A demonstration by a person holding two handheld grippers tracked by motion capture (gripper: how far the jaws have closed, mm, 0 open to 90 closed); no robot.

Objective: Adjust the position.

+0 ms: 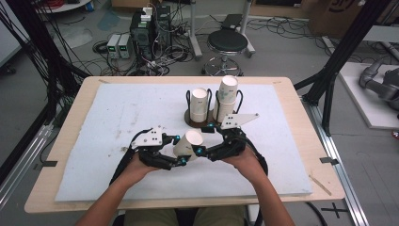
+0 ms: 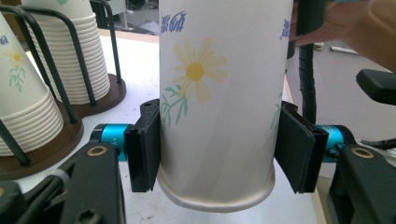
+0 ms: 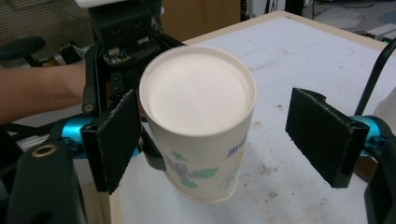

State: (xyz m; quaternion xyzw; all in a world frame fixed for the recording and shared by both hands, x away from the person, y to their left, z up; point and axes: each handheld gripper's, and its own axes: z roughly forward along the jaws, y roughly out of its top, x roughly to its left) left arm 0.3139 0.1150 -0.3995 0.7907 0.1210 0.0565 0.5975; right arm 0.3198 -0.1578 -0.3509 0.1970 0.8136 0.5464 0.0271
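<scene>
A white paper cup with a daisy print is held above the white mat, tilted. My left gripper is shut on it; in the left gripper view both pads press the cup just above its rolled rim. My right gripper comes in from the right and stands open. In the right gripper view the cup shows its closed base between the spread jaws of the right gripper: the left pad is close beside it, the right pad well apart. The left gripper shows behind the cup.
A brown wire cup rack holds two stacks of cups just beyond the grippers; in the left gripper view the stacks are at the left. A white mat covers the wooden table. A stool and electronics stand behind.
</scene>
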